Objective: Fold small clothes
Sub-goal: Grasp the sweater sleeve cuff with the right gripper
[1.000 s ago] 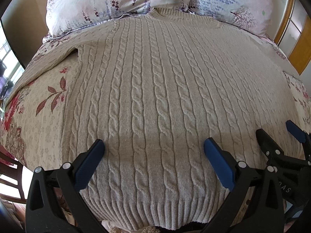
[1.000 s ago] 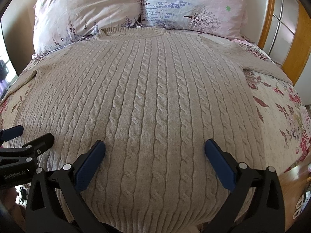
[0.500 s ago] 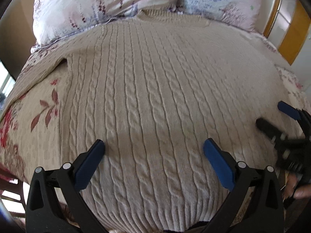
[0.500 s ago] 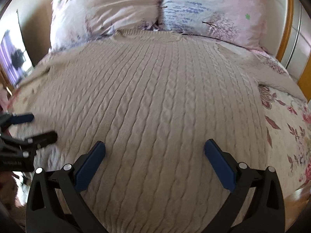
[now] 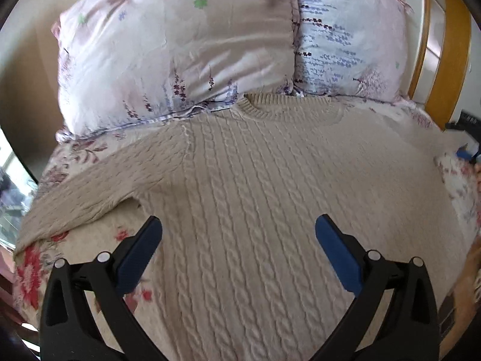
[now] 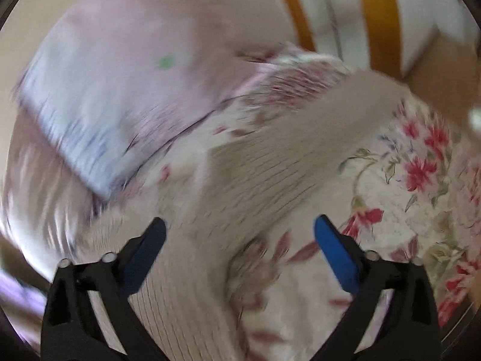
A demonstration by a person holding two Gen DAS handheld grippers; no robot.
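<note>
Floral bedspread [image 5: 39, 270], two pillows [image 5: 180, 51] at the head. Cream cable-knit sweater [image 5: 270, 195] lay flat, collar touching the pillows. My left gripper [image 5: 239, 240] was spread wide, empty, above the sweater's body beside its armpit. My right gripper [image 6: 240, 237], wide and empty, was over a sleeve [image 6: 285, 162]; view blurred.

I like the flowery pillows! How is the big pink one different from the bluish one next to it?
The pink pillow lies left of the bluish pillow in the left wrist view. The pink pillow shows purple flower sprigs and a green clover; the bluish pillow shows rows of small dark-blue sprigs and a little tree. The pink pillow shows more of its face; the bluish pillow shows less. Both lean at the head of the bed, just behind the cable-knit sweater collar.
</note>
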